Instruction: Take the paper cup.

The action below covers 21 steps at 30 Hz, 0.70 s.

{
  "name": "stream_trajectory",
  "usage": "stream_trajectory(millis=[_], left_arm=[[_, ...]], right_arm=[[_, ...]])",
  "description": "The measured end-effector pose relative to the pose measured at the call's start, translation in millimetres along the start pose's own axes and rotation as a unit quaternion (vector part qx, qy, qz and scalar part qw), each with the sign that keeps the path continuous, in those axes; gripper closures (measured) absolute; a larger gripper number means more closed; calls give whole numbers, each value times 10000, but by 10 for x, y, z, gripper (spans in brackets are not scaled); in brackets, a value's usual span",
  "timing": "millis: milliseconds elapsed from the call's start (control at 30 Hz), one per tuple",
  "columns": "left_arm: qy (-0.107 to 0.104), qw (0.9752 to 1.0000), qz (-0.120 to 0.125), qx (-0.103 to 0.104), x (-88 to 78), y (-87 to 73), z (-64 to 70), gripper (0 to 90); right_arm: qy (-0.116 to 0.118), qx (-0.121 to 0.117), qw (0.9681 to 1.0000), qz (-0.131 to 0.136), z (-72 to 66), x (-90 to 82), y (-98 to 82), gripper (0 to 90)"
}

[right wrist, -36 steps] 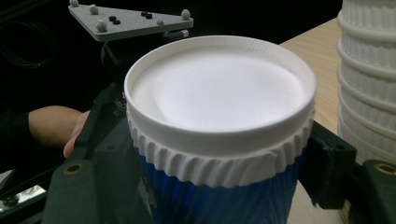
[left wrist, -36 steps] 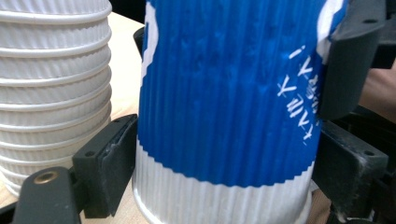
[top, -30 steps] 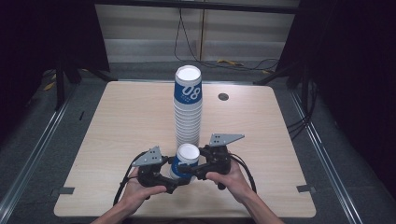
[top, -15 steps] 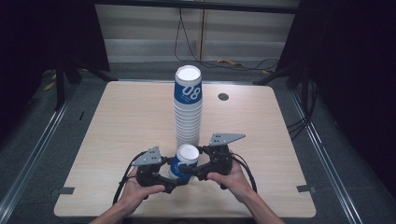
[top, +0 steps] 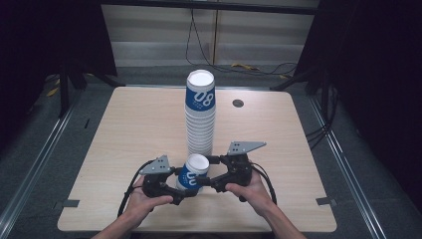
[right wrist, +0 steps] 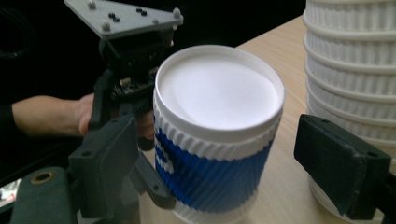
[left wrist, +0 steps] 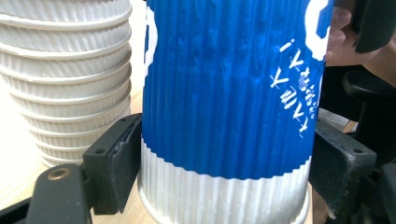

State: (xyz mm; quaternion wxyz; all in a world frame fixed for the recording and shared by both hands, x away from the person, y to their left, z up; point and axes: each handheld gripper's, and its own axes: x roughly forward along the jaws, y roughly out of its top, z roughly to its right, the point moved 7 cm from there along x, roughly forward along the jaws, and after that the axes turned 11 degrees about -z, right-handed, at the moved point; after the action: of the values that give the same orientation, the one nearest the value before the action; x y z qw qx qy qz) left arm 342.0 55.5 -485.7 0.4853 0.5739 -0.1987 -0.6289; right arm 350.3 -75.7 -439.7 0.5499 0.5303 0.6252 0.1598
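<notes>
Here the left claw [top: 185, 191] grips the cup [top: 193, 173]; right claw [top: 203, 170] just opened.

Lab: dark curtains [top: 45, 35], floor cables [top: 199, 45]

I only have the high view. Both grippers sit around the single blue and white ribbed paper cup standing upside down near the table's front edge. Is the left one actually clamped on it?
Observer: Yes. In the left gripper view both black pads press the ribbed wall of the blue and white ribbed paper cup, low down near its white band.
Operator: And the right gripper?
Observer: The right gripper is open; its jaws have just been opening. In its own view the cup sits between them, with a clear gap to the right pad.
Operator: How close is the tall stack of white ribbed paper cups?
Observer: The tall stack stands just behind the right gripper's right pad; I cannot tell if they touch.
</notes>
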Motion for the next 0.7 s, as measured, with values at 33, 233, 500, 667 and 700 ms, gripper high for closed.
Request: stream_trajectory(millis=[33,233,500,667,700], left_arm=[[-3,10000,-8,8,-5,1,-1,201],[-62,10000,-9,40,-34,13,8,220],[-13,9999,-112,45,-66,18,-11,223],[-30,9996,-298,10,-67,0,-28,224],[-1,9994,-347,35,-67,5,-22,223]], right_arm=[[-18,-32,10000,-48,1,-4,-7,136],[79,-138,9999,-53,-17,-62,-3,139],[-76,-186,9996,-182,22,-118,-21,140],[-250,-266,9985,-414,41,-159,-38,138],[-299,-294,9980,-465,45,-163,-44,138]])
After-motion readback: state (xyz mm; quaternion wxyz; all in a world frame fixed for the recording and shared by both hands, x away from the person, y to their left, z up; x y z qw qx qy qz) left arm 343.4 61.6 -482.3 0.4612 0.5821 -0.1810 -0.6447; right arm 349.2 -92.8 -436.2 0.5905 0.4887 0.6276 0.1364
